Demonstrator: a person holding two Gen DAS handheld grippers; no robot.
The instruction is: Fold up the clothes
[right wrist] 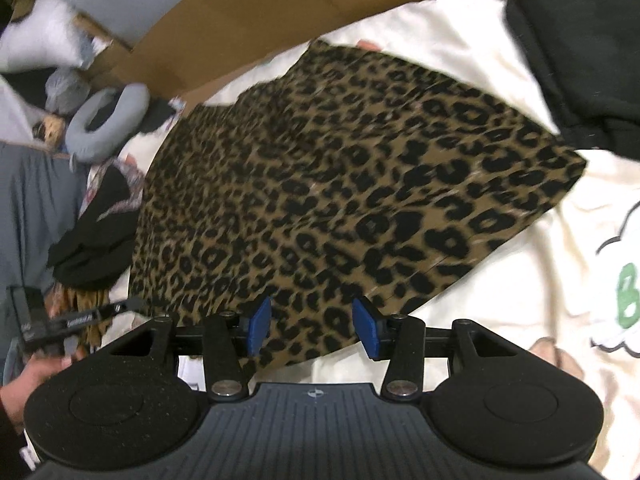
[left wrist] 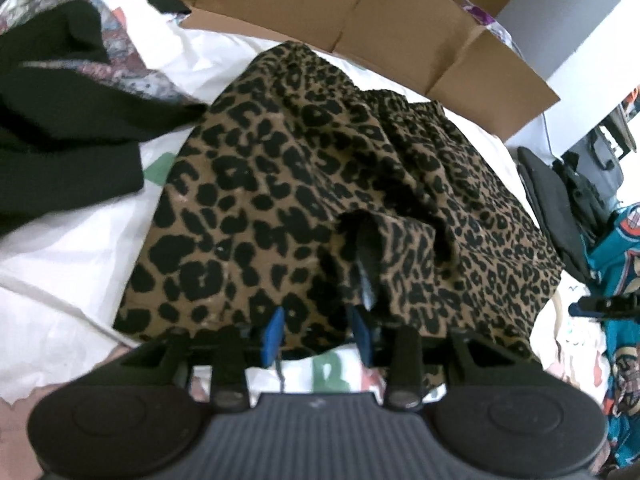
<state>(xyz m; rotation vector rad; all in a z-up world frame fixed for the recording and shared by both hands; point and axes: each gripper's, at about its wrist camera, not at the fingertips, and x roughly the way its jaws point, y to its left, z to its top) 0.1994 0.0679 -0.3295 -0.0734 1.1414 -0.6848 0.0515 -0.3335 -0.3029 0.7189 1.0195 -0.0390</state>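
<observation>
Lying spread on the white sheet, the leopard skirt is not folded yet, and the left gripper and right gripper hover open, holding nothing.

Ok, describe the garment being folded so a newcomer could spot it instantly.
Find the white printed sheet in front of the cardboard box. The leopard-print garment lies spread across its middle. The neighbouring black clothes are plain; only this one has dark spots on tan.

We see our left gripper with blue pads apart over the near hem of the leopard skirt, spread on a white sheet.
</observation>
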